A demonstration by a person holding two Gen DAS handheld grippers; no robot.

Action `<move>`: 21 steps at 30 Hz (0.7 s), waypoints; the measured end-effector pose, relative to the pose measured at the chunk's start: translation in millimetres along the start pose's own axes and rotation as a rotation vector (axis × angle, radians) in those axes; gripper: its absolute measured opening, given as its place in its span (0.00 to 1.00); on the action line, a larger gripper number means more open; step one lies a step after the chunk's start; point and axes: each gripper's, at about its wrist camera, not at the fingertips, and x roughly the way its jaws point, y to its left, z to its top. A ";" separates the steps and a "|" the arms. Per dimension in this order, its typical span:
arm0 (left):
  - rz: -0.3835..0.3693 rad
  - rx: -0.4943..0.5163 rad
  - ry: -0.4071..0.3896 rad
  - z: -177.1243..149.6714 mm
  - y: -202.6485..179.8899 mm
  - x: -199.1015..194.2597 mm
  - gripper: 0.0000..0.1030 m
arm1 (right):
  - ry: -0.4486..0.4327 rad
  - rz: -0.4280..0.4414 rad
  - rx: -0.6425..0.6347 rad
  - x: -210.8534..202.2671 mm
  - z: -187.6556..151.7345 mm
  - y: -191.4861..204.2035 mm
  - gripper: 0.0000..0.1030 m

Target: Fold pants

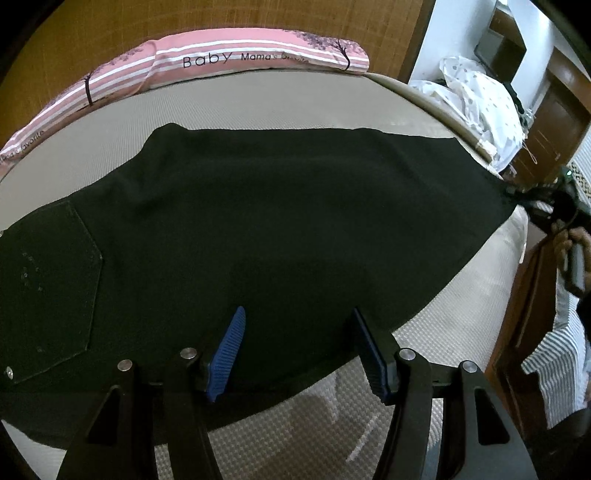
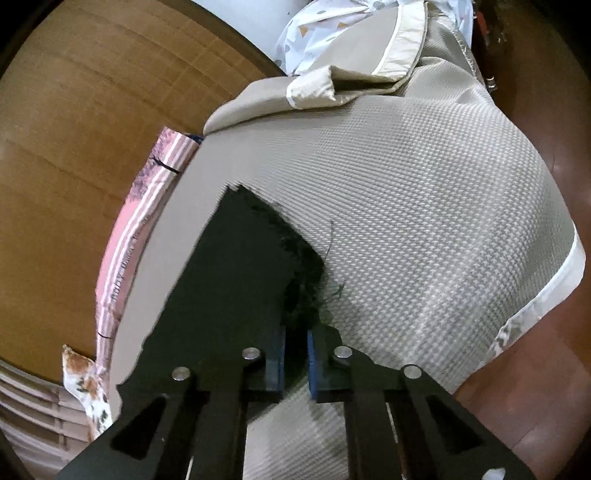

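Note:
Black pants (image 1: 258, 221) lie spread across a beige textured bed (image 1: 258, 99), with a back pocket (image 1: 48, 288) at the left and the leg ends at the right. My left gripper (image 1: 299, 321) is open, its blue pads over the near edge of the pants. In the left wrist view my right gripper (image 1: 532, 201) shows at the far right, at the leg end. In the right wrist view my right gripper (image 2: 295, 343) is shut on the frayed hem of the pants (image 2: 240, 277), lifted above the bed (image 2: 424, 206).
A pink striped pillow (image 1: 207, 59) lies along the far edge of the bed against a wooden headboard (image 1: 221, 18). A white patterned cloth (image 1: 476, 96) is heaped at the right. The bed's edge and brown floor (image 2: 535, 387) are to the right.

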 end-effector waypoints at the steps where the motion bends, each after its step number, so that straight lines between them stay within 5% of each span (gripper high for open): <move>1: 0.003 0.001 -0.004 -0.1 -0.7 0.3 0.59 | -0.004 0.013 -0.001 -1.9 -0.3 4.4 0.09; 11: -0.050 -0.121 -0.067 -0.2 21.1 -26.7 0.60 | 0.072 0.212 -0.230 1.3 -33.9 157.0 0.08; 21: -0.018 -0.244 -0.151 -11.3 74.1 -66.7 0.60 | 0.333 0.331 -0.495 62.2 -146.0 284.0 0.09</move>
